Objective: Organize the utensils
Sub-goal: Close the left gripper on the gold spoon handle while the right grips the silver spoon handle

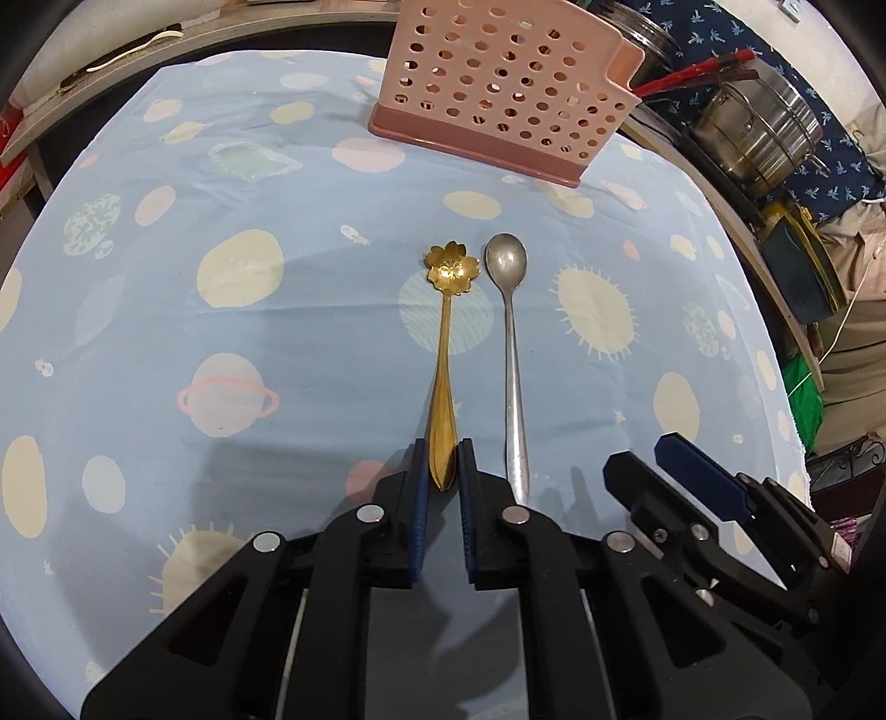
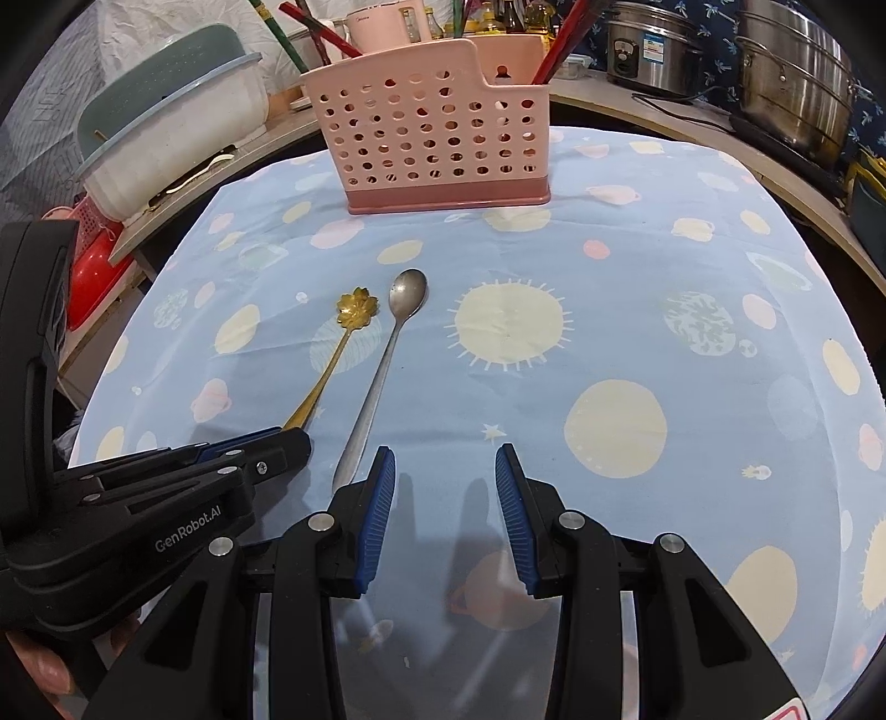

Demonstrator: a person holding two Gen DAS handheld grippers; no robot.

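Observation:
A gold spoon with a flower-shaped bowl (image 1: 443, 354) (image 2: 354, 315) lies on the blue planet-print tablecloth (image 1: 221, 310), beside a long silver spoon (image 1: 512, 354) (image 2: 382, 365). My left gripper (image 1: 443, 462) has its jaws close around the end of the gold spoon's handle, which still rests on the cloth. It shows at the left of the right wrist view (image 2: 277, 443). My right gripper (image 2: 446, 471) is open and empty, just right of the silver spoon's handle end. A pink perforated utensil holder (image 1: 498, 94) (image 2: 437, 133) stands at the far edge of the table.
Red chopsticks (image 2: 559, 50) stick out of the holder. Steel pots (image 1: 758, 133) (image 2: 792, 83) stand on a shelf at the right. A white and green tub (image 2: 171, 116) and a red basket (image 2: 94, 271) sit at the left.

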